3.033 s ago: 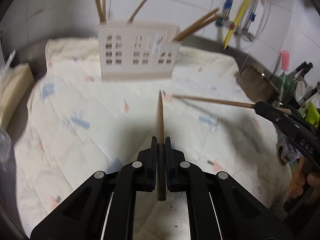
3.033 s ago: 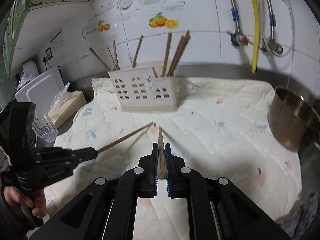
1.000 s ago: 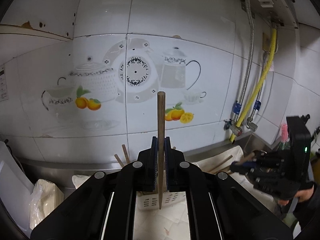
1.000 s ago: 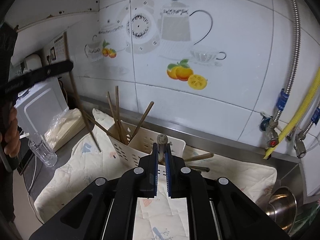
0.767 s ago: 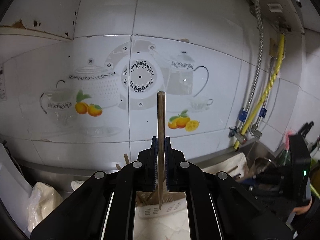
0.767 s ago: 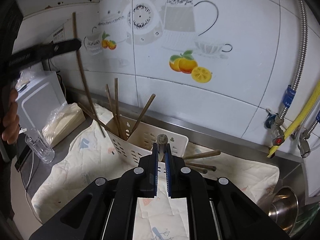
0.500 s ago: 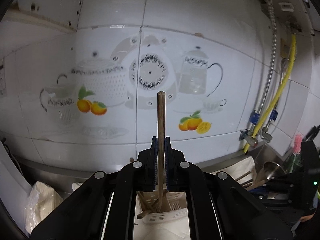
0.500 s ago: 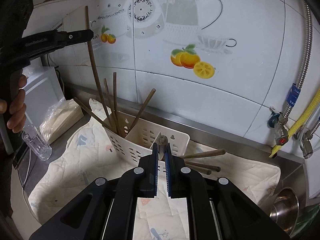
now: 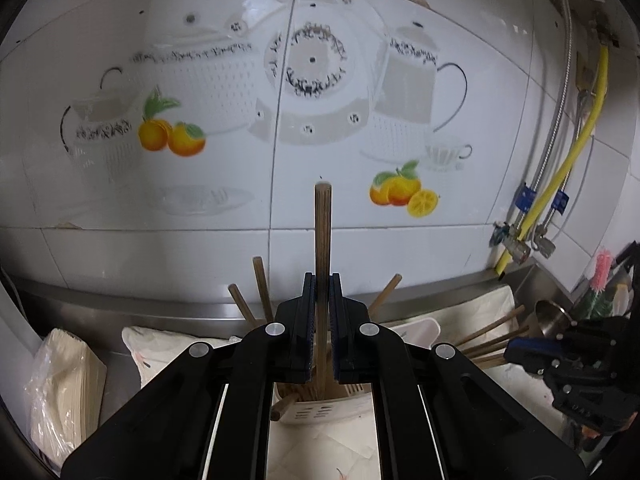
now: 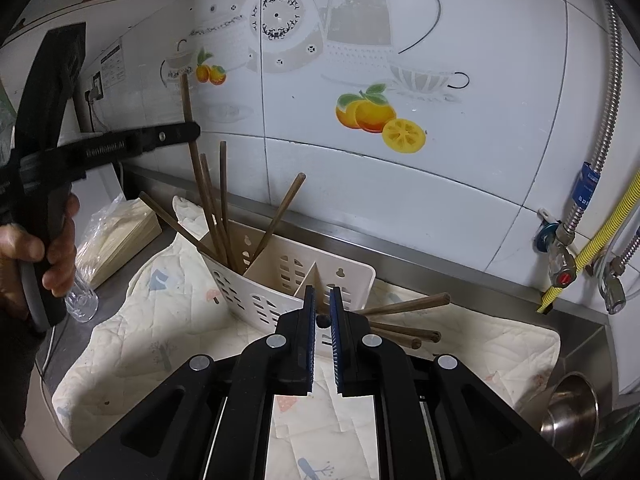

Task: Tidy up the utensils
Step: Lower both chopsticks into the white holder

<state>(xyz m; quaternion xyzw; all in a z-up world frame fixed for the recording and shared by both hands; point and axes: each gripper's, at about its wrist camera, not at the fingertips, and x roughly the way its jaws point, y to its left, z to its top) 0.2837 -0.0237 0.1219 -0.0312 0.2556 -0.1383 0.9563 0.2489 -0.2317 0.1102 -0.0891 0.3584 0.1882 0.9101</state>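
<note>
Left gripper (image 9: 320, 332) clamps chopstick (image 9: 322, 240) above holder (image 10: 288, 276); right gripper (image 10: 322, 320) parted, stick loose; tilt risks missing slot.

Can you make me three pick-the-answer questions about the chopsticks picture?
1. Where is the bottom end of the chopstick that the left gripper holds?
A. flat on the cloth
B. down inside the white holder
C. in the metal pot

2. What colour is the bendy hose on the wall?
A. yellow
B. red
C. green

3. What is the left gripper doing?
A. wide open and empty
B. holding a spoon
C. shut on a chopstick

Answers:
1 B: the chopstick runs down into the white holder, beside the other sticks there.
2 A: the hose by the pipes is bright yellow.
3 C: the left gripper has its fingers pressed on both sides of the upright chopstick.
</note>
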